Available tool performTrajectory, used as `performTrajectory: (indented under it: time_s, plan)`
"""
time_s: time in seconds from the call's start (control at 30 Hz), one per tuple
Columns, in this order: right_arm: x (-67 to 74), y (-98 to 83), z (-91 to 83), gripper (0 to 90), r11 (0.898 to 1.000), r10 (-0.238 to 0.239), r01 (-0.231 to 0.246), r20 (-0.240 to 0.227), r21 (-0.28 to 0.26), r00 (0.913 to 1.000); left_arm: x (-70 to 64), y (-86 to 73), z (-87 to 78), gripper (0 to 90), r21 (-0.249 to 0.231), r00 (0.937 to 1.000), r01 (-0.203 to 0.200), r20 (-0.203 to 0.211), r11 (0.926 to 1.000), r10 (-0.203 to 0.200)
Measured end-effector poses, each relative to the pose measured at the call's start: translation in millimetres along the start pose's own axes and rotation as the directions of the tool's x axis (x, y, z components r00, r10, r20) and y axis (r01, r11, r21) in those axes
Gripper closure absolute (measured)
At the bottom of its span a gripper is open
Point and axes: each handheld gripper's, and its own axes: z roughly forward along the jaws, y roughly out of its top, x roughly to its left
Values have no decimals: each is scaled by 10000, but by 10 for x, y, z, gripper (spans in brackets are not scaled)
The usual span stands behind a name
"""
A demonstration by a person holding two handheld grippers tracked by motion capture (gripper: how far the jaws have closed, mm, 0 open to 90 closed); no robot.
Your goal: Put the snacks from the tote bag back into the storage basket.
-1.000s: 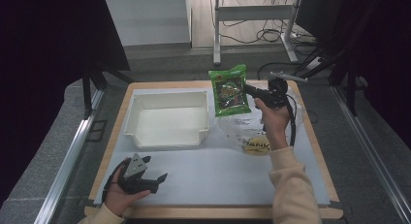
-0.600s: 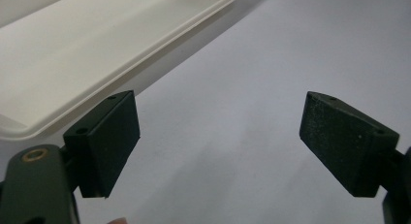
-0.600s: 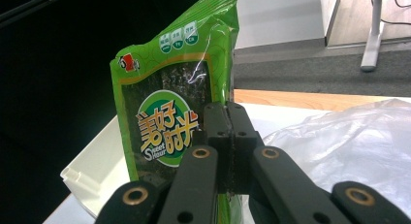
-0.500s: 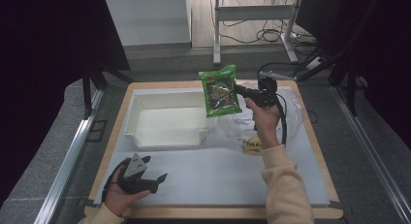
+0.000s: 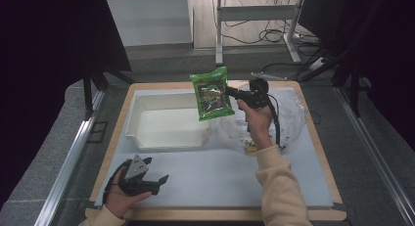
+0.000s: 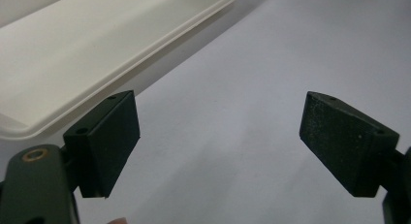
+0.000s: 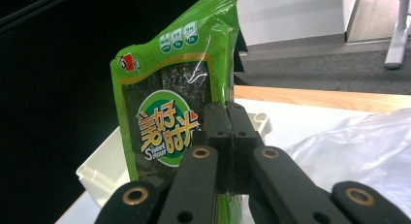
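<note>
A green snack packet [image 5: 212, 93] [image 7: 172, 115] hangs upright in the air over the right end of the white bin [image 5: 166, 122]. My right gripper [image 5: 230, 93] [image 7: 230, 136] is shut on the packet's right edge, held up by a hand in a cream sleeve. Low at the front left of the table my left gripper [image 5: 161, 181] [image 6: 218, 146] lies in a hand, jaws open, with only the white mat between them. The bin's rim [image 6: 131, 54] runs past its left pad.
A crumpled clear plastic bag [image 5: 288, 111] [image 7: 354, 146] lies on the mat right of the bin, with a small yellow item [image 5: 252, 147] at its near edge. The wooden table edge [image 5: 337, 187] frames the white mat [image 5: 215, 172]. A desk frame and cables stand beyond the table.
My right gripper has carried the green packet leftward, from over the plastic bag toward the bin's right end. The left gripper has stayed where it was.
</note>
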Motion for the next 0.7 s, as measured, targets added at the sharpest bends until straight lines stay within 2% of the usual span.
performTrajectory:
  time_s: [0.7]
  plan:
    - [180, -11, 204, 900, 9997, -157, 165, -403, 191, 9991, -2, 1, 1, 145, -3, 10000, -24, 34, 10000, 24]
